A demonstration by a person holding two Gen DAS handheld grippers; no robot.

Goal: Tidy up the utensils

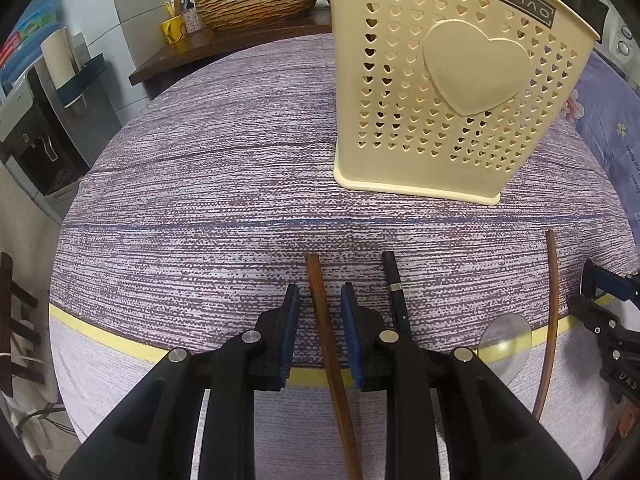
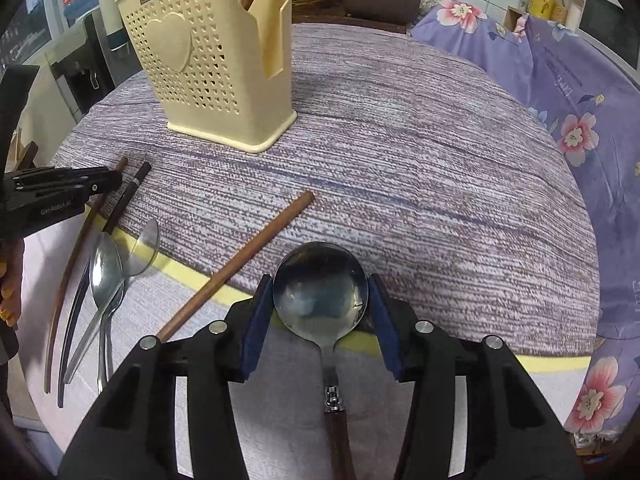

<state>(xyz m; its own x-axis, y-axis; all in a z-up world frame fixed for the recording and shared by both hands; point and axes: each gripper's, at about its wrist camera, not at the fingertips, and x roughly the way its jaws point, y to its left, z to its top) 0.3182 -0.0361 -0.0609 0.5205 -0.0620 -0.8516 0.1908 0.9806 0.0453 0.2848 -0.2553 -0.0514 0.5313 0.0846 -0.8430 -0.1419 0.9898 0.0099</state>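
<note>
A cream perforated utensil holder [image 1: 448,80] with a heart on its front stands on the purple cloth; it also shows in the right wrist view [image 2: 212,68], with a brown stick in it. My left gripper [image 1: 320,300] is open, its pads on either side of a brown chopstick [image 1: 328,340] lying on the cloth without touching it. My right gripper [image 2: 320,292] is open around the bowl of a wood-handled metal spoon [image 2: 320,284] on the cloth. A black chopstick [image 1: 396,292] and another brown chopstick [image 1: 550,320] lie to the right.
In the right wrist view, metal spoons [image 2: 104,272] and a clear plastic spoon [image 2: 144,248] lie at the left beside the left gripper [image 2: 60,188]. A third brown chopstick [image 2: 244,256] lies diagonally. A floral cloth [image 2: 560,120] is on the right; a woven basket [image 1: 256,2] stands behind the table.
</note>
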